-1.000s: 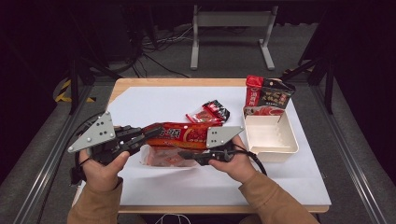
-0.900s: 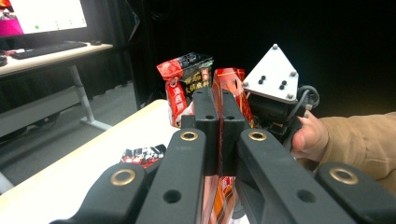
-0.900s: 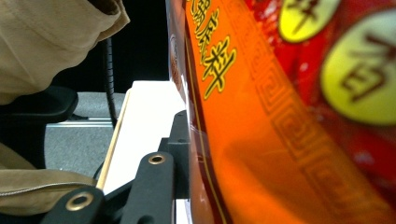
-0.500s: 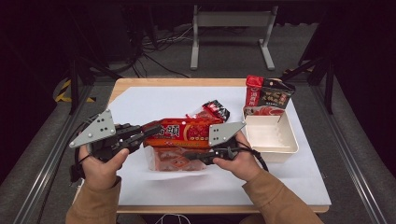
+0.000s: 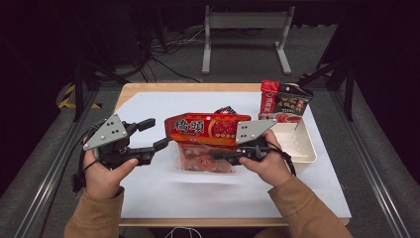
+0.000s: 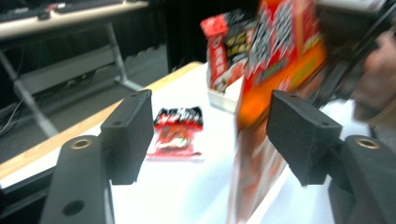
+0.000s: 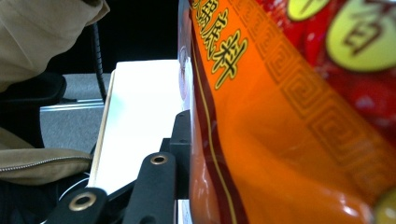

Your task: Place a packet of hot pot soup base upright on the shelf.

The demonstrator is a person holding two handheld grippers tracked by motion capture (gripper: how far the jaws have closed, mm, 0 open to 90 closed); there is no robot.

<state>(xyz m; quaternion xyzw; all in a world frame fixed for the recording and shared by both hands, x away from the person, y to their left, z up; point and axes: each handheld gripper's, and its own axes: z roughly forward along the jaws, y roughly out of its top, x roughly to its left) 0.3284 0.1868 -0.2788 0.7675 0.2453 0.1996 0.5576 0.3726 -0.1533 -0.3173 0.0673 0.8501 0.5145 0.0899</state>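
A large red and orange snack packet hangs level above the white sheet, and its clear lower part shows red contents. My right gripper is shut on the packet's right end. In the right gripper view the packet presses against one black finger and hides the other. My left gripper stands open just left of the packet, its jaws having just been opening. In the left gripper view the packet's edge lies beside the right pad, with nothing pressed between the jaws.
A white tray sits at the right, with red and black cartons standing behind it. A small red and black sachet lies on the white sheet beyond the packet. The wooden table edge runs along the back.
My left gripper's jaws have opened and let go of the packet's left end. My right gripper has lifted the packet a little higher off the sheet.
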